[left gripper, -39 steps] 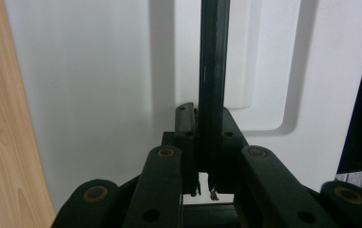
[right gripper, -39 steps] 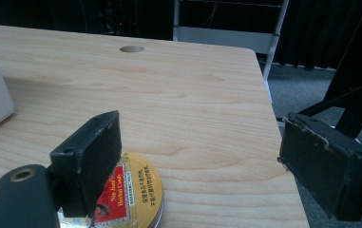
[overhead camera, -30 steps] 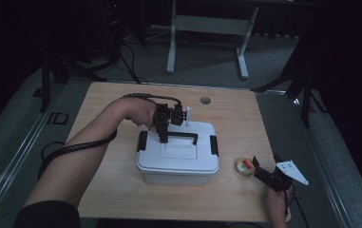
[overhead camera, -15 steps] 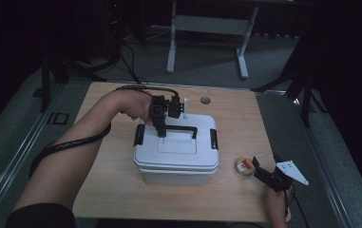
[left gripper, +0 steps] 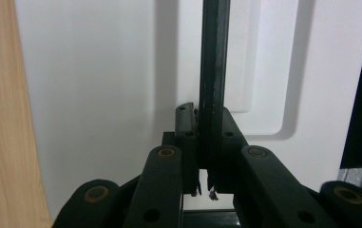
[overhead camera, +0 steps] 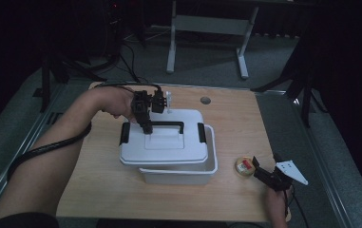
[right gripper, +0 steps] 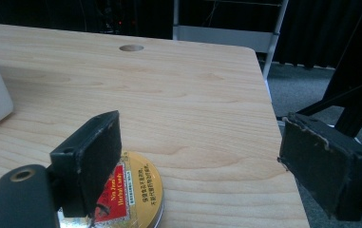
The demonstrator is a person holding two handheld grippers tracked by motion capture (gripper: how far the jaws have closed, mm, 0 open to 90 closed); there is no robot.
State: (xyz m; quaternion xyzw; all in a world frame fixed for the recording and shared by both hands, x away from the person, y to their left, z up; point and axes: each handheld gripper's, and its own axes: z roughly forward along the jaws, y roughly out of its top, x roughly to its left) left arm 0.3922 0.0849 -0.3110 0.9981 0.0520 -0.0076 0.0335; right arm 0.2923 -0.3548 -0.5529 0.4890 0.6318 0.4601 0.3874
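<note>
White plastic lid (overhead camera: 169,142), raised off its storage box (overhead camera: 183,172), hangs beneath the left claw (overhead camera: 146,127) clamped on its black handle (left gripper: 213,71); keep it level; right claw (overhead camera: 264,175) gapes beside the candy tin (overhead camera: 245,166).

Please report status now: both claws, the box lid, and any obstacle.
Left claw shut on lid handle, lid raised off box. Right claw open beside tin. No obstacle seen.

Dim high view, dark surroundings; my gripper views are brighter, with soft shadows on the white lid (left gripper: 98,95).
</note>
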